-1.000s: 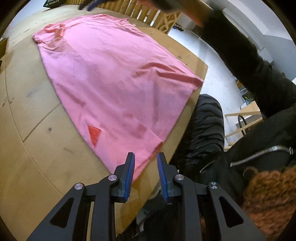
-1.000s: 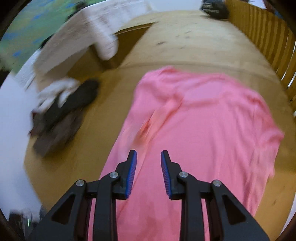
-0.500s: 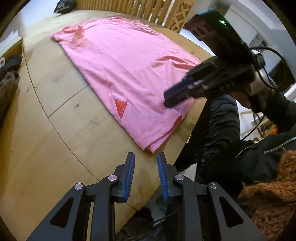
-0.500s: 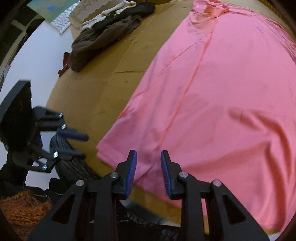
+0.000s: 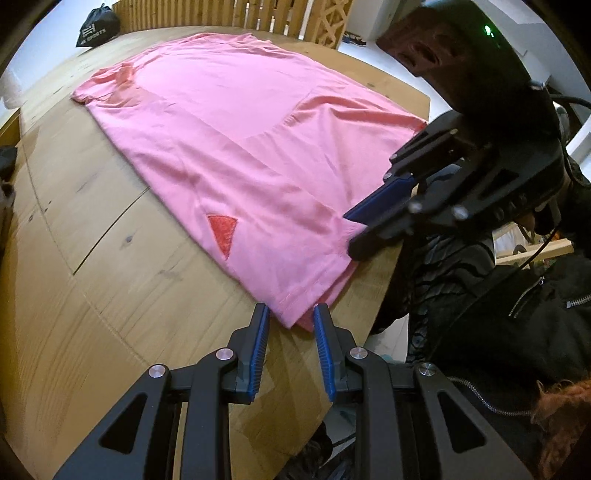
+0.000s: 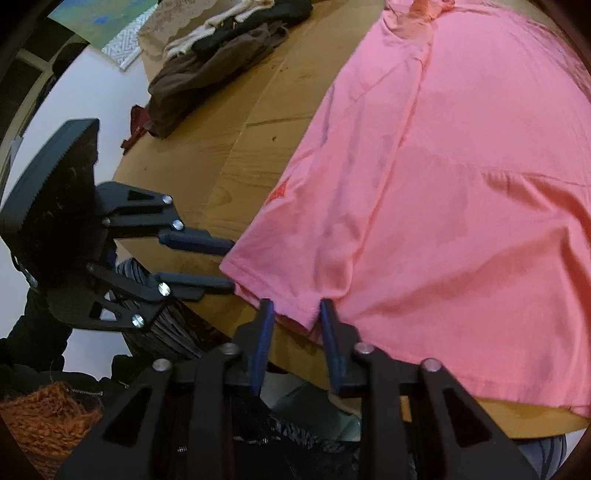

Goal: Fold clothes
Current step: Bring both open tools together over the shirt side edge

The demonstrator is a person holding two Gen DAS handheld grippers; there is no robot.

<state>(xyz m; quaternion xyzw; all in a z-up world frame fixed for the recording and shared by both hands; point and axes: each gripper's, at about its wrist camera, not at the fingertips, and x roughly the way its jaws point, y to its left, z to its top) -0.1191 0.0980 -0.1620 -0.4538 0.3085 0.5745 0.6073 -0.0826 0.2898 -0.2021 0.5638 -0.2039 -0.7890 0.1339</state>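
A pink shirt (image 5: 236,147) lies flat on the round wooden table (image 5: 96,266), with a red triangle patch (image 5: 221,232) near its hem. My left gripper (image 5: 290,314) is open, and the shirt's near corner (image 5: 291,310) sits between its fingertips. From the right wrist view, the left gripper (image 6: 231,264) reaches that corner of the shirt (image 6: 443,184) from the left. My right gripper (image 6: 295,310) straddles the hem a little further along. Its jaws are closing with a fold of the hem between them, and the pads still stand apart. The left wrist view also shows the right gripper (image 5: 349,233) on the hem.
A heap of dark and pale clothes (image 6: 221,48) lies at the table's far left. A black bag (image 5: 98,31) and a wooden slat railing (image 5: 221,14) stand beyond the shirt. A person's black jacket (image 5: 517,314) and an orange knit (image 6: 48,417) are close to the table's edge (image 5: 373,295).
My right gripper swung from over the shirt's far part to the near hem and stopped there. My left gripper sank until the shirt's corner lay between its fingertips.
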